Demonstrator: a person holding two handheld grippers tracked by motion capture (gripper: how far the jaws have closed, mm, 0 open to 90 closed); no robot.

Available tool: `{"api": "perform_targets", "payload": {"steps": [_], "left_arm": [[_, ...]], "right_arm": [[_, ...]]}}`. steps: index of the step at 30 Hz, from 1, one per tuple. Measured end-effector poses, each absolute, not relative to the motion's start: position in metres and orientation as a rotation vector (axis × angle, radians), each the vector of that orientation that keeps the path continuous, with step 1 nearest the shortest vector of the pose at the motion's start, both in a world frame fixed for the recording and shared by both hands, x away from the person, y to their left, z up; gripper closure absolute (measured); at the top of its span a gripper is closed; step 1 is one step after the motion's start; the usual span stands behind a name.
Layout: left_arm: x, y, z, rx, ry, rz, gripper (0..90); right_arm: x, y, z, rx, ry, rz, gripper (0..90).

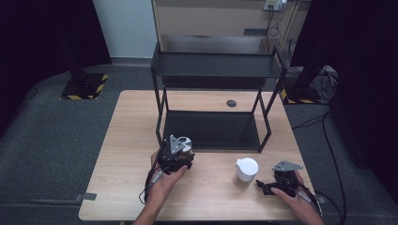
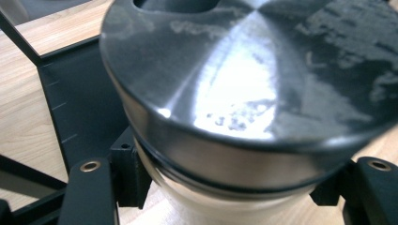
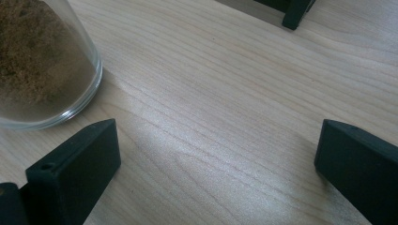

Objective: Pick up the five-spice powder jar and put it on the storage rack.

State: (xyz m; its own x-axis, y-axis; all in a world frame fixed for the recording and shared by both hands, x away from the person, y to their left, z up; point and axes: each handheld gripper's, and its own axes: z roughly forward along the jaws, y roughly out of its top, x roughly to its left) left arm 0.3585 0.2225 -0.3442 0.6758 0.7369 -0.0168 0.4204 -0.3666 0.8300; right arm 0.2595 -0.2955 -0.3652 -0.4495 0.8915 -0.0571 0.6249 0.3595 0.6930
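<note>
A: High view first: what is the left gripper (image 1: 180,157) carrying?

B: A small glass jar (image 1: 186,145) with a round, brushed-metal lid. It sits pinched between the two black jaws, held just in front of the lower shelf of the black metal rack (image 1: 211,70), near the table's front left.

A: And close up?

B: In the left gripper view the lid (image 2: 244,79) is a flat, shiny disc with a dark rim, streaked by reflections and smudges. Below it a metal band rings the clear glass neck. The jaws press the jar from both sides under the lid. I can read no label or writing on it.

A: What about the right gripper (image 1: 270,186)?

B: It rests low near the front right of the pale wooden table (image 1: 131,140), its jaws spread wide with bare wood grain between them. The pads (image 3: 75,168) are matte black, blocky, with small brass-ringed holes.

A: Anything near it?

B: A second jar (image 1: 246,169) with a white lid stands just beside it, apart from the jaws. In the right gripper view its clear, rounded glass base (image 3: 42,65) holds a coarse brown powder. No writing shows on that one either.

A: The rack?

B: Two dark flat shelves on thin black legs, standing at the table's middle.
</note>
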Motion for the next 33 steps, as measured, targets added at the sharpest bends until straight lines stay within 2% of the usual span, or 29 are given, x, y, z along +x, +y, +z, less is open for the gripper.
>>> {"api": "perform_targets", "payload": {"steps": [9, 33], "left_arm": [[0.374, 0.223, -0.329, 1.994, 0.918, 0.482, 30.6], [0.402, 0.210, -0.258, 1.983, 0.915, 0.539, 30.6]], "right_arm": [[0.260, -0.296, -0.365, 1.320, 2.200, 0.843, 1.4], [0.260, -0.295, -0.365, 1.322, 2.199, 0.843, 1.3]]}}
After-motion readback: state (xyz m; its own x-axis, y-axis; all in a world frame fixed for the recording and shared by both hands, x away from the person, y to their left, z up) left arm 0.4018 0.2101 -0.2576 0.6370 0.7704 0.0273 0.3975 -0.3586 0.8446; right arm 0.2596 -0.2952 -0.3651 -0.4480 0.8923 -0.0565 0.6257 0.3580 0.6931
